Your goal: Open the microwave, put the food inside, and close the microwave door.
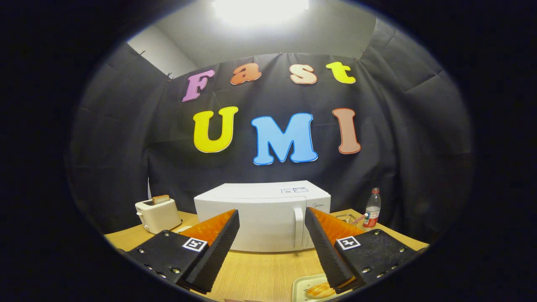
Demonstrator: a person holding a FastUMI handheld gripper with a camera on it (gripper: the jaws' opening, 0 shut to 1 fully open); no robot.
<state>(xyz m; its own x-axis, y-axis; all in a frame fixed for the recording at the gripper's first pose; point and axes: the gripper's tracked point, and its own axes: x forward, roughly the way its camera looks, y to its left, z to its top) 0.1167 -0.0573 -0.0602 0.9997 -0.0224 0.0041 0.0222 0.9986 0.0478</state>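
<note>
Door shut, food waiting on the desk (260,272).
Gripper (272,226) fingers spread, holding nothing; microwave (260,209) at 12 o'clock, handle (298,226) beside the right finger. Food (319,290) on tray (302,285) at 5 o'clock. Hook the handle squarely, swing gently outward.

A white toaster (157,214) stands on the wooden table (260,272) with a slice of bread (160,199) upright in its slot. Well across the table from the toaster stands a clear plastic bottle (372,208) with a red cap, and a small clear container (348,218) sits just beside that bottle, on its toaster side.
</note>
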